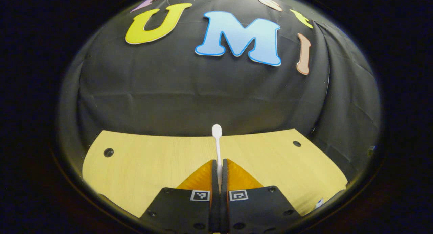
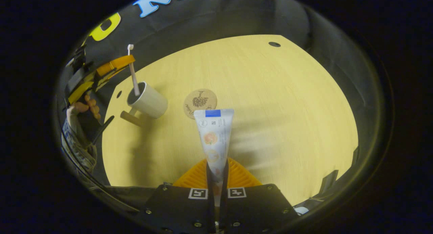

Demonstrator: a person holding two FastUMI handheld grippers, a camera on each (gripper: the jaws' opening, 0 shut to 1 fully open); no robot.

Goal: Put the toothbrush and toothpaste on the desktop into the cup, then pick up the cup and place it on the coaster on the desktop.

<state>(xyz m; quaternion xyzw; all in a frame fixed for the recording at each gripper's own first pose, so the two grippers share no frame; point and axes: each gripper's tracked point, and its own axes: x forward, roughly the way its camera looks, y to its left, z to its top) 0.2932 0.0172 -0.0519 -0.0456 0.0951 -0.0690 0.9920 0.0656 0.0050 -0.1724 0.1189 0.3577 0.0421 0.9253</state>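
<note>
Toothbrush point(image 2: 133, 79) tip inside cup point(image 2: 149, 101)

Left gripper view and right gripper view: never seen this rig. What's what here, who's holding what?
No robot: a person holds a two-finger gripper in each hand, and each carries a fisheye camera looking along its own fingers.

In the left gripper view, the left gripper is shut on a slim white toothbrush that sticks out ahead over the pale wooden desktop.

In the right gripper view, the right gripper is shut on a white toothpaste tube. Farther off, at left, you see the left gripper again, with the person's hand, lowering the toothbrush's end into a white cylindrical cup. Beside the cup lies a round tan coaster with a dark drawing, nothing on it.
</note>
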